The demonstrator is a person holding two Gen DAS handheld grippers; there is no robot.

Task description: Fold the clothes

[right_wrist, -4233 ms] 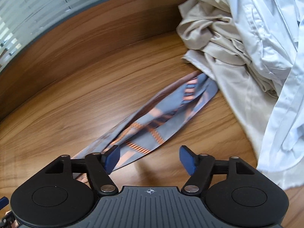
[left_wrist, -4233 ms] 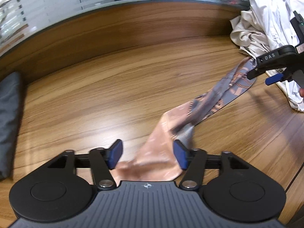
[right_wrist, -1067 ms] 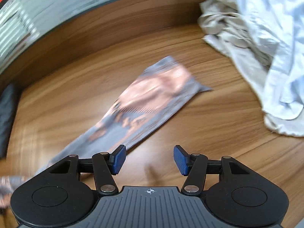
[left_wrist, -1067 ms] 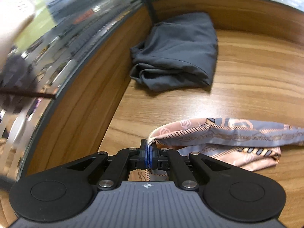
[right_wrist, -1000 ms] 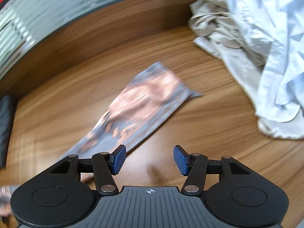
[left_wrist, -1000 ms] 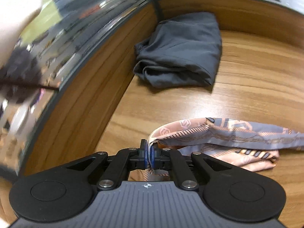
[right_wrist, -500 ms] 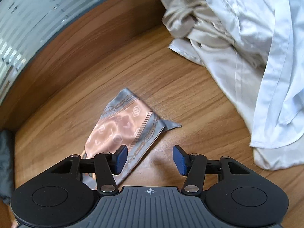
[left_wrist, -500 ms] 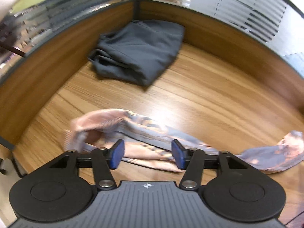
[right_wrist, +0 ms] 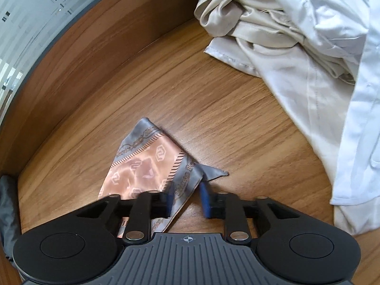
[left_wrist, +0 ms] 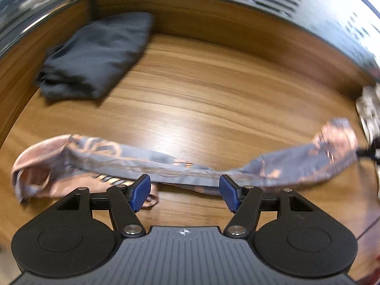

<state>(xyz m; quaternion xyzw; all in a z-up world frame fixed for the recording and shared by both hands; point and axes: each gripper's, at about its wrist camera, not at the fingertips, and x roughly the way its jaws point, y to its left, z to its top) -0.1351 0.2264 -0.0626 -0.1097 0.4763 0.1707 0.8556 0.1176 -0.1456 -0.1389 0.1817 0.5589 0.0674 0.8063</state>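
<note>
**Inspector:** Right gripper: jaws closing, all but together, over the near right edge of the scarf, at its grey border beside the pointed corner. The pads are blurred, so I cannot confirm the bite on both faces. Left gripper: jaws opening, pads wide apart and pressing on nothing. The scarf's middle lies just beyond them.

**Supervisor:** Where does the scarf sit?

**Inspector:** It lies across the near part of the wooden surface as a long band. The left end is bunched and doubled over, and the right end is drawn out towards the right gripper. A dark folded garment lies far left. A pale heap of clothes lies far right, apart from the scarf.

**Supervisor:** Handling?

**Inspector:** In my judgement it is very light, thin, limp and glossy, so probably slick. It will slide on the wood and sag between grips, and a shallow pinch may slip out. I would take it at the hemmed corners, well inside the border, one corner per gripper. I would keep it lightly taut, and the bunched left end needs spreading first.
</note>
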